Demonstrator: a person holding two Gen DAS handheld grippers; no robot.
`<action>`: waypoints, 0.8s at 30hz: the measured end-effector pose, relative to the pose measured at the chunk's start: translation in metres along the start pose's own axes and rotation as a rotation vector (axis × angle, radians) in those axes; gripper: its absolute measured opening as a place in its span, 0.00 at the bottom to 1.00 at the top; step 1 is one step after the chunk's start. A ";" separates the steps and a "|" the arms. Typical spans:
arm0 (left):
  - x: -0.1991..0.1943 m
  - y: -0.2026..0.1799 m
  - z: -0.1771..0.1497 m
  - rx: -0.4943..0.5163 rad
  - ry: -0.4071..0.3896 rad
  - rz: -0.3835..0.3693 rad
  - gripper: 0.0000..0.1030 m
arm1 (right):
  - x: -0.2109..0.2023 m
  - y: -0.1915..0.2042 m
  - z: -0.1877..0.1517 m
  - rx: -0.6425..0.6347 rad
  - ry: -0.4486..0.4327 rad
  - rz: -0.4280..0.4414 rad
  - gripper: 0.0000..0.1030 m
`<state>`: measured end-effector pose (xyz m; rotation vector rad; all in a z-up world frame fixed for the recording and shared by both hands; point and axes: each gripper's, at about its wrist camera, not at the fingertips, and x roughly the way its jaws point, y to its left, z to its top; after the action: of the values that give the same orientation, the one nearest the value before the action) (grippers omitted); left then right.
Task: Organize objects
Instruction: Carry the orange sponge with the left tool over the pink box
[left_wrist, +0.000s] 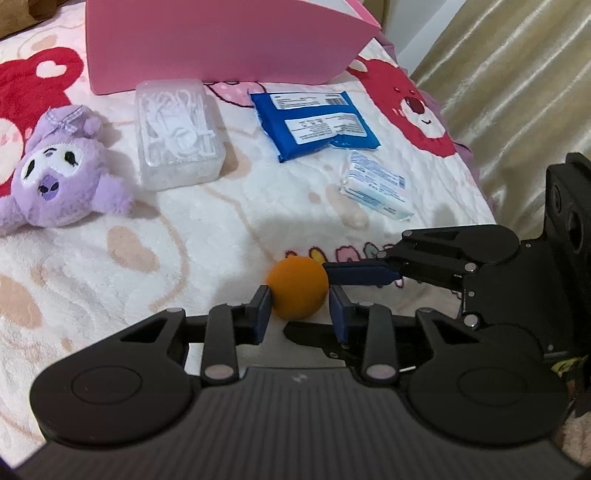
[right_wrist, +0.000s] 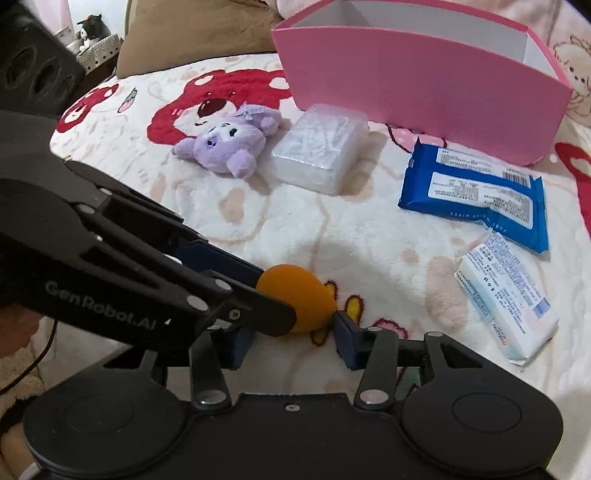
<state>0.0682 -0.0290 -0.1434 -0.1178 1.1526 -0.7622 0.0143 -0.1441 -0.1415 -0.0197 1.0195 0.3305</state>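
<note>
While the orange ball (left_wrist: 297, 288), smooth, matte and slightly egg-shaped, rests on the fleece blanket (left_wrist: 110, 258) near its front edge, the left gripper (left_wrist: 300, 310) pinches it between narrow pads, and the right gripper (right_wrist: 291, 334) presses it crosswise. Open blanket lies behind it. Farther back, left to right: purple plush (left_wrist: 59, 170), clear plastic case (left_wrist: 177, 129), blue wipes pack (left_wrist: 314, 123), small white pack (left_wrist: 376, 184). A pink box (left_wrist: 221, 40) stands behind; a beige curtain (left_wrist: 517, 74) hangs right.

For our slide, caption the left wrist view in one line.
Both grippers, left gripper and right gripper, close on an orange ball lying on the bear-print blanket.
</note>
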 end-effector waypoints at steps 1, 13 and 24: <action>-0.002 -0.001 0.001 0.000 -0.001 -0.012 0.32 | -0.002 0.001 0.000 -0.009 -0.008 -0.005 0.53; -0.047 -0.032 0.026 0.045 -0.064 -0.048 0.33 | -0.051 0.003 0.019 -0.049 -0.155 -0.067 0.55; -0.088 -0.059 0.070 0.053 -0.134 -0.040 0.33 | -0.100 0.005 0.062 -0.162 -0.240 -0.165 0.53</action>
<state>0.0828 -0.0405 -0.0181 -0.1456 1.0052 -0.8074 0.0166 -0.1553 -0.0243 -0.2050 0.7464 0.2566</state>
